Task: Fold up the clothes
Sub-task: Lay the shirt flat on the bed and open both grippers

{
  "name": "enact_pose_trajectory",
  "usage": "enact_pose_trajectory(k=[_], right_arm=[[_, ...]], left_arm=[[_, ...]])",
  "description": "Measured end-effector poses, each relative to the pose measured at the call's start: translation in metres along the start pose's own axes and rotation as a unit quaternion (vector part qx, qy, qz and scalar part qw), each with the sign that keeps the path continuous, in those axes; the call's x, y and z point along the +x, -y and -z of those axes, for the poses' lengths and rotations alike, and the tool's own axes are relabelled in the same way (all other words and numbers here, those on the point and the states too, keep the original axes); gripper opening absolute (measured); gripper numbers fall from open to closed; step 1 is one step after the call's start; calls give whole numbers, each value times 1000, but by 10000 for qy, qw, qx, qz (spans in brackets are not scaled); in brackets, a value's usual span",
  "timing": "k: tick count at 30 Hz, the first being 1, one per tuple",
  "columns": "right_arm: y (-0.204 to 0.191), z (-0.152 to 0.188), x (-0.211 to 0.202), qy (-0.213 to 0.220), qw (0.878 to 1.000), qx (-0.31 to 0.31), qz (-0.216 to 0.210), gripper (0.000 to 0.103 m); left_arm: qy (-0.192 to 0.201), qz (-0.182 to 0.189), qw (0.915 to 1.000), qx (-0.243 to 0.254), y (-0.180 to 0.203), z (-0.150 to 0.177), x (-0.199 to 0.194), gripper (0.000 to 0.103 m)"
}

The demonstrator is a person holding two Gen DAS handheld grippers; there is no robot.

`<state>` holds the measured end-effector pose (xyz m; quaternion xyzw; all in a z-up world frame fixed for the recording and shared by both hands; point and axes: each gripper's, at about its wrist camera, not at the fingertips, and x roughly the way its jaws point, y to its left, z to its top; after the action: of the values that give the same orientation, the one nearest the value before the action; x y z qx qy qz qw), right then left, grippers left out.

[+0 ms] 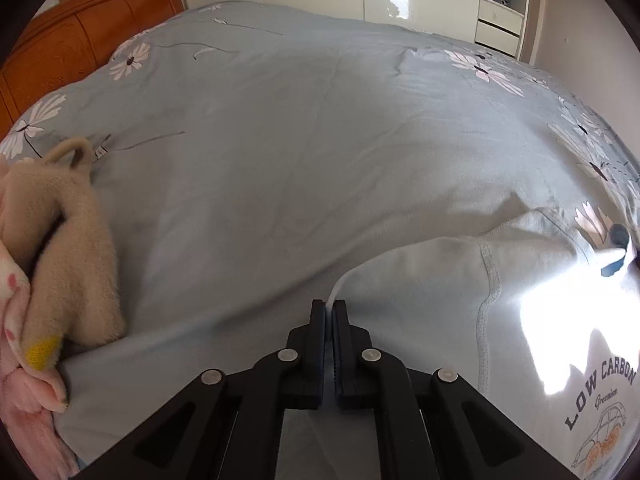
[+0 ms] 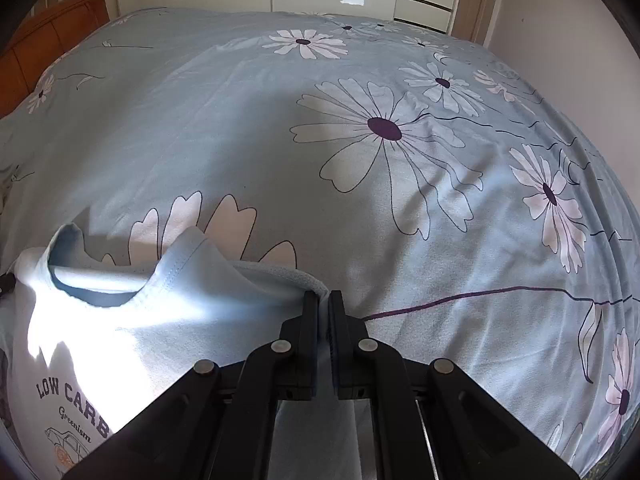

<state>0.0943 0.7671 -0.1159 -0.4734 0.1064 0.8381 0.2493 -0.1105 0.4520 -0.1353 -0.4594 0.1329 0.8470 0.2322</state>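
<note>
A light blue T-shirt (image 1: 420,300) with a "LOW CARBON" car print lies on the bed, print side up. My left gripper (image 1: 329,308) is shut on its left shoulder edge. In the right wrist view the same T-shirt (image 2: 160,320) shows with its neck opening at the left, and my right gripper (image 2: 324,300) is shut on its right shoulder edge. Both grippers hold the shirt low, near the bed cover. Bright sunlight washes out the shirt's chest.
The bed cover (image 1: 280,140) is light blue with white daisies and also shows in the right wrist view (image 2: 380,140). A beige fluffy garment (image 1: 68,240) and pink clothes (image 1: 24,400) lie at the left. An orange wooden headboard (image 1: 80,36) and a white cabinet (image 1: 500,0) stand behind.
</note>
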Motion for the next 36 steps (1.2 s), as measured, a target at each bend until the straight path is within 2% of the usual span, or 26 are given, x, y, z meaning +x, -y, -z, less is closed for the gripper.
enact_pose_trajectory(k=[2,3,4,5,6,7,12,17,20,22,27,31,34,36], right_arm=[[0,1,-3,11,10000,-13,-47,6],[2,2,-9,53,9999,3,-115,8],[3,3,-15,96,9998,20,-183,21],[6,6,-25,167,9995,33,-247,41],[9,9,-35,241,9992,46,-311,47],[14,15,-48,347,9986,39,-408,50],[50,78,-119,743,9946,61,-723,50],[85,186,-157,388,9955,68,-866,50],[84,242,-168,198,9928,102,-1175,50],[74,265,-169,145,9904,63,-1371,50],[48,286,-159,-7,9880,-174,-1533,50],[37,286,-154,-67,9912,-417,-1255,50],[33,287,-151,-78,9916,-624,-1126,49],[36,283,-150,-86,9925,-599,-1058,38]], left_arm=[[-50,343,9994,0,-2,6,-7,7],[-99,481,9988,-16,-4,9,-12,11],[-117,560,9984,-44,-6,13,-19,14],[-127,628,9979,-74,-9,18,-26,24],[-114,642,9978,-135,-11,24,-35,35],[-46,617,9979,-194,-13,33,-46,39],[300,552,9972,-406,-18,88,-105,52],[449,784,9936,-675,-15,142,-150,56],[493,954,9909,-816,-3,163,-168,57],[482,1055,9901,-797,7,173,-177,57],[410,1201,9899,-639,29,196,-199,57],[472,1114,9910,-576,38,209,-211,57],[411,1194,9898,-658,40,214,-210,57],[376,1215,9896,-670,43,216,-209,57]])
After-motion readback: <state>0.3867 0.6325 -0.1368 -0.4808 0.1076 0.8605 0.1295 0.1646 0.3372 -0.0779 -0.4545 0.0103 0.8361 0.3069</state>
